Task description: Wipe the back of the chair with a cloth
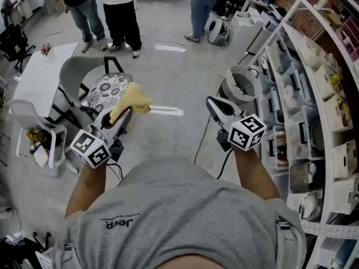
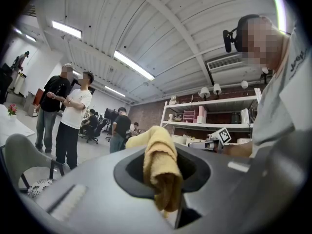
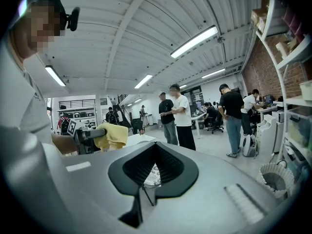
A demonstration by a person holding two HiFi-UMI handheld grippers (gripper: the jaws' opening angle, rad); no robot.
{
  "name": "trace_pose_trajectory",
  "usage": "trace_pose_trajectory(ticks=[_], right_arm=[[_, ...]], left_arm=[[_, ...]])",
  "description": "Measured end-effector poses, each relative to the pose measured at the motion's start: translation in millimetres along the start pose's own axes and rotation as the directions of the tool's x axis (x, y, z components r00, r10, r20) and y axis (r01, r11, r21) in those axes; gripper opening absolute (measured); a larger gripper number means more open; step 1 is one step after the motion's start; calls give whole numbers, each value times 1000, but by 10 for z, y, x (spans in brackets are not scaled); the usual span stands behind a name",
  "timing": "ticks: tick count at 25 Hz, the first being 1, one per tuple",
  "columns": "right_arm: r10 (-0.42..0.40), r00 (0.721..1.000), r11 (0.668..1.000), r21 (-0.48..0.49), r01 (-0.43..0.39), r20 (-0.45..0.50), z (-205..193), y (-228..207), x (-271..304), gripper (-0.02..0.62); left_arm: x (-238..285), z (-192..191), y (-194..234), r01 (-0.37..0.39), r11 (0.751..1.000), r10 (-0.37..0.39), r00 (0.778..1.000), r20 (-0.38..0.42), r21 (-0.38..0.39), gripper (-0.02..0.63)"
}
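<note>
Left tool (image 1: 125,115) clamped on yellow cloth (image 1: 136,98), seemingly clear of chair (image 1: 77,70); right tool (image 1: 213,102) jaws together, empty.

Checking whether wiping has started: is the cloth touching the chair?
Apart. In the left gripper view the cloth, clamped in the left gripper, hangs in the air, with open floor between it and the chair.

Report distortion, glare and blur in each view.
Head view: shelving bows from wide-angle distortion, and lamps glare off the floor. Left gripper view: fisheye, black corners, and the cloth looms large near the lens. Right gripper view: fisheye, ceiling tube blown out.
</note>
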State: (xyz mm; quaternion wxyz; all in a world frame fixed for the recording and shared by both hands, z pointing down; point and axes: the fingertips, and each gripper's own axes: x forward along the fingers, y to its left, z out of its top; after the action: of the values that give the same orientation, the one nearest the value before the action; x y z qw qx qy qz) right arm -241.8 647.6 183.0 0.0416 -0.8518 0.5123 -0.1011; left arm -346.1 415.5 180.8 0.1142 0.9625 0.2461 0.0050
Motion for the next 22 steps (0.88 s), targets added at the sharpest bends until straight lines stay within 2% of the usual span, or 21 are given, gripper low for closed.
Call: trace_pose_trajectory(ticks=[15,22], right_arm=[[89,996,996,6,-89,8,-48,-352,-442,-2],[95,995,995,30,-95,7,-112,-618,-404,-2]], left_arm=[[316,-167,-533,-68,998,68,998,-4,7,121],[464,-260,-499,-89,996,89,996,-20,-6,121]])
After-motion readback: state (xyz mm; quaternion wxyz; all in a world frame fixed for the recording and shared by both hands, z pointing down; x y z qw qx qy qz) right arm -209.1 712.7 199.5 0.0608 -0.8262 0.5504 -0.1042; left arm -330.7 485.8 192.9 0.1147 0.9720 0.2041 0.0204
